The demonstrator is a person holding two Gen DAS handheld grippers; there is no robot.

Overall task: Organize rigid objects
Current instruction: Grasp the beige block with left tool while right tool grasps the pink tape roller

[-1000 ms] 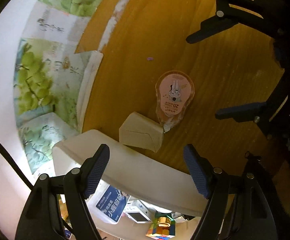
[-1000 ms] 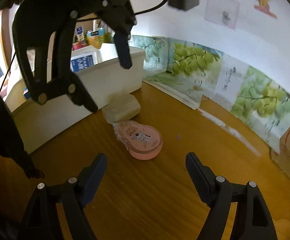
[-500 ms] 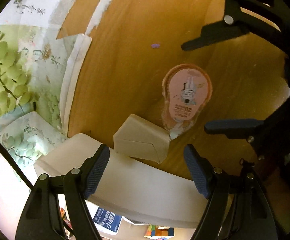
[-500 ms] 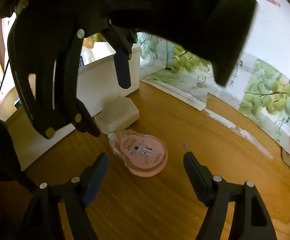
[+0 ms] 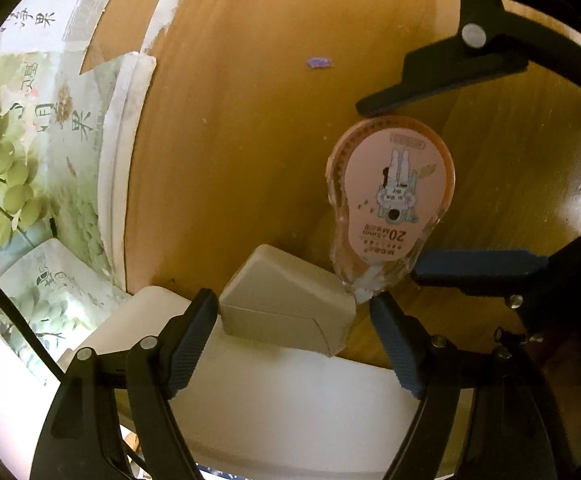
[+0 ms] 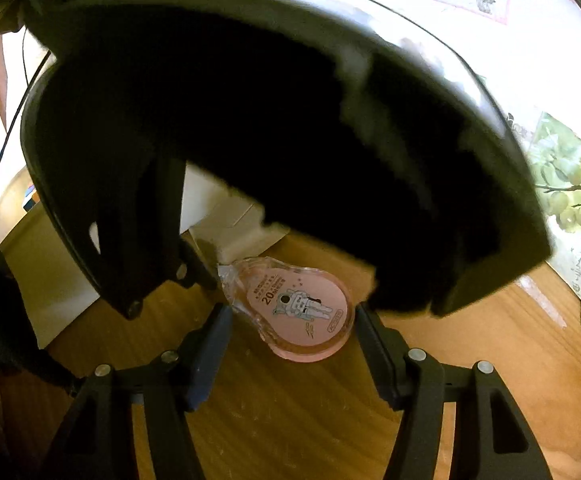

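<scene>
A pink correction tape dispenser lies flat on the wooden table, its tip touching a beige eraser block. My left gripper is open, its fingers straddling the eraser just above it. My right gripper is open, its fingers on either side of the pink dispenser; it also shows in the left wrist view. The left gripper's black body fills the upper right wrist view and hides most of the eraser.
A white storage bin stands right next to the eraser, its wall under my left fingers. Grape-print paper lines the wall along the table's far edge. A small purple scrap lies on the wood.
Both grippers have come down and closer. The left now straddles the eraser, the right now straddles the pink dispenser. The left gripper's body now blocks most of the right view.
</scene>
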